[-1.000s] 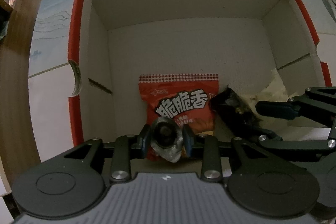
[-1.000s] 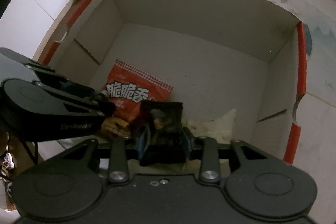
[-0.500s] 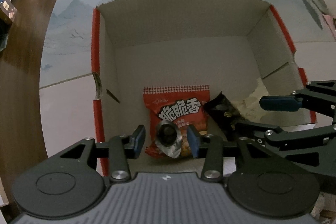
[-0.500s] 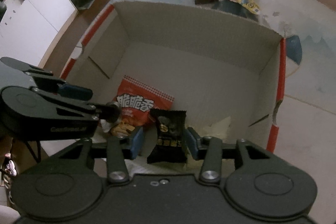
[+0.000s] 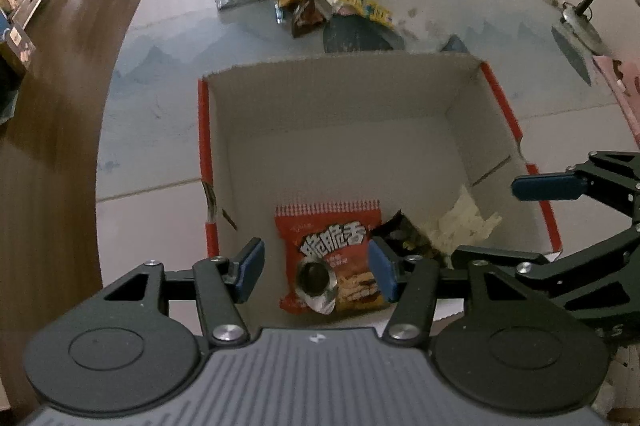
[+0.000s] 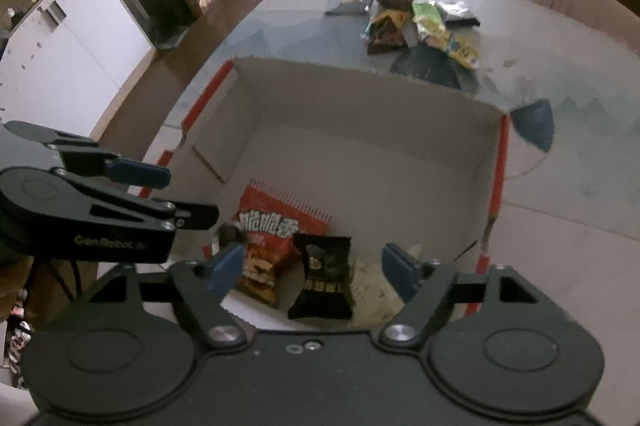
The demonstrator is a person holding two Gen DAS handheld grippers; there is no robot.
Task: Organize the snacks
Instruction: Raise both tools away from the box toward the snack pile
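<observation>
Left wrist view: the left gripper [image 5: 316,268], just opened, is seen released above the silver packet [image 5: 316,280] lying on the red bag [image 5: 332,250] inside the box [image 5: 496,98].

Right wrist view: the right gripper [image 6: 312,268], likewise just opened and empty, hangs over the black packet [image 6: 326,276]. Such packets are judged light, crinkly and slippery, best pinched by a sealed edge.

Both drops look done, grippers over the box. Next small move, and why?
Probably carry the right gripper toward the snack pile beyond the box. Its jaws have just opened, the black packet lies free inside, and unsorted snacks remain on the table.

Three packets [image 5: 332,250] lie in the box [image 5: 352,98] (more snacks [image 5: 320,2] behind).
</observation>
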